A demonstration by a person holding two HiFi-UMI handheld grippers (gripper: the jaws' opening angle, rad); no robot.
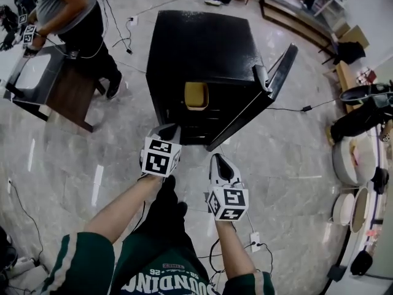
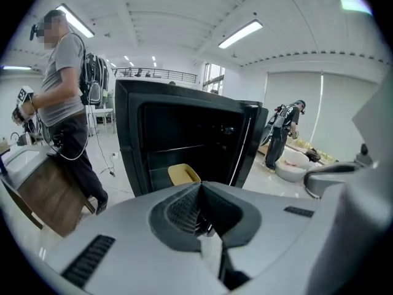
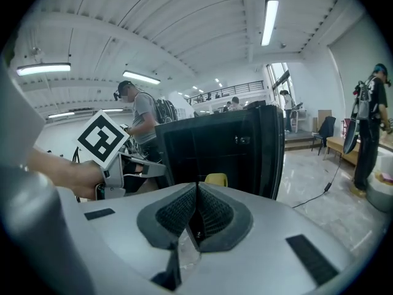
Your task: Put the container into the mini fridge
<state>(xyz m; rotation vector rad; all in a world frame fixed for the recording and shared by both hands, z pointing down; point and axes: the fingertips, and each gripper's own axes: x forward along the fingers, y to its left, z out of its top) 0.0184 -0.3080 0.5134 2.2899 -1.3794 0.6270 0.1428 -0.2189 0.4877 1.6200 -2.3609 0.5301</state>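
Note:
A yellow container point(image 1: 196, 95) sits inside the open black mini fridge point(image 1: 206, 48), on a shelf near its front; the same container point(image 2: 183, 174) shows in the left gripper view and, small, as the container point(image 3: 216, 179) in the right gripper view. The fridge door point(image 1: 270, 88) stands swung out to the right. My left gripper point(image 1: 168, 131) is shut and empty, just in front of the fridge opening. My right gripper point(image 1: 221, 163) is shut too, holding nothing, a little nearer to me and right of the left one.
A person point(image 1: 73, 17) stands at a small dark table point(image 1: 46, 82) to the left, holding marker-cube grippers. Another person point(image 2: 284, 131) stands at the right by white round seats point(image 1: 353, 158). Cables point(image 1: 123, 35) run over the marble floor.

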